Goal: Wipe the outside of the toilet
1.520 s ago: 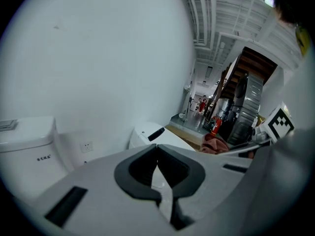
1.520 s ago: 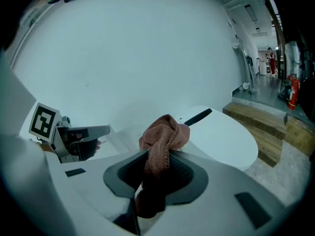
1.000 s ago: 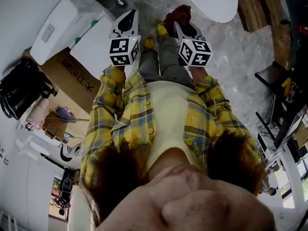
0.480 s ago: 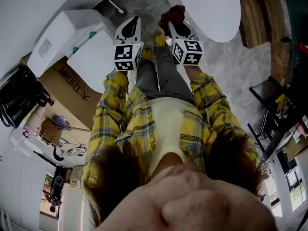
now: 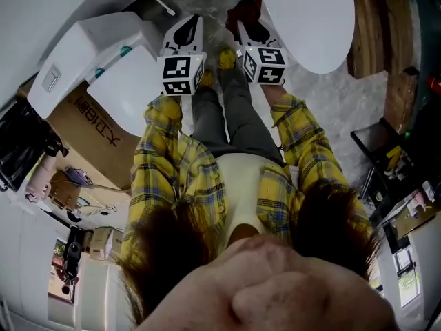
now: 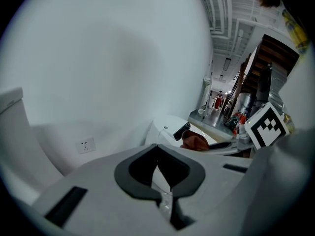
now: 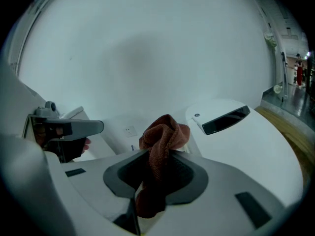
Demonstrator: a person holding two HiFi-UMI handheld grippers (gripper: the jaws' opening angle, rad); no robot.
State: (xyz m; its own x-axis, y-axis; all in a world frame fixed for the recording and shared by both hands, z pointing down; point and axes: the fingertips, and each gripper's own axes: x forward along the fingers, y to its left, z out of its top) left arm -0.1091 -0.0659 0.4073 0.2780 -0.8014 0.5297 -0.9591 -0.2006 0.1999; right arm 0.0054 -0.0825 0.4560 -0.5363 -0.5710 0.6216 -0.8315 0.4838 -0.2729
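In the head view the person in a yellow plaid shirt [image 5: 169, 178] holds both tools out toward 12 o'clock over a grey marbled floor [image 5: 331, 102]. The right gripper [image 5: 247, 26] has its jaws clamped on a reddish-brown cloth [image 5: 247, 9]. Its own view shows this plainly: the right gripper [image 7: 156, 167] pinches the folded cloth [image 7: 162, 136] between the dark pads [image 7: 189, 173], with a bunch of fabric standing up past the tips and a tail hanging below. The toilet [image 5: 310, 19] is the white oval body at 1 o'clock in the head view, and the cloth sits just beside its left edge; whether they touch cannot be told. In the right gripper view the toilet [image 7: 236, 132] lies at 3 o'clock from the cloth, a dark slot on its top. The left gripper [image 5: 187, 27] is level with the right one at 11 o'clock, and its view shows the left gripper [image 6: 157, 156] with jaws pressed together on nothing. From there the toilet [image 6: 165, 129] and the cloth [image 6: 194, 140] appear at 2 o'clock, with a wall socket [image 6: 86, 144] at 9 o'clock. A second white fixture [image 5: 103, 54] stands at 10 o'clock in the head view, above a cardboard box [image 5: 89, 123].
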